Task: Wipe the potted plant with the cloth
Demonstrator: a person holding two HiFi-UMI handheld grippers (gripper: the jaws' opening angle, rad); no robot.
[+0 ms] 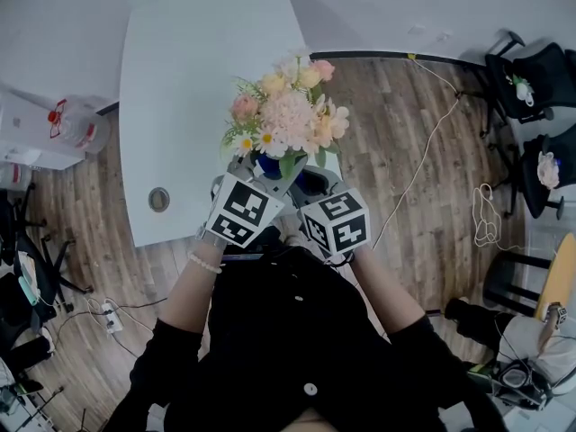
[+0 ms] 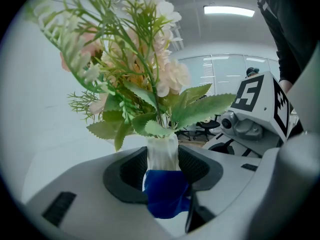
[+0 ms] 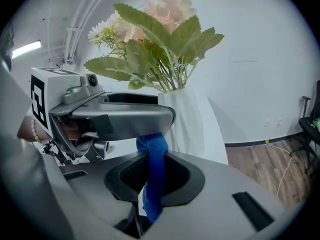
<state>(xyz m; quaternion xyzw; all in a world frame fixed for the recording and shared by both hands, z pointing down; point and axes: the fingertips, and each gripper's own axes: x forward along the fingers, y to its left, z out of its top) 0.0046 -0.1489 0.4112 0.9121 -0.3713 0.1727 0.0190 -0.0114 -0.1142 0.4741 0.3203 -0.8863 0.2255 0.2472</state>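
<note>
The potted plant is a bunch of pink, peach and white artificial flowers (image 1: 286,111) with green leaves, standing in a white vase (image 2: 162,151). It is held up in the air near the table's front edge. My left gripper (image 2: 162,171) is shut on the vase's narrow body, its marker cube (image 1: 243,210) below the flowers. A blue cloth (image 3: 154,174) runs as a strip through my right gripper (image 3: 152,184), which is shut on it. The cloth's top end lies against the vase (image 3: 186,124), just under the left gripper (image 3: 120,115). The vase's base is hidden.
A white table (image 1: 198,79) with a round cable hole (image 1: 159,199) stretches away behind the plant. Wood floor with loose cables (image 1: 423,151) lies to the right, with black office chairs (image 1: 531,79) beyond. A water bottle (image 1: 76,124) stands at the left.
</note>
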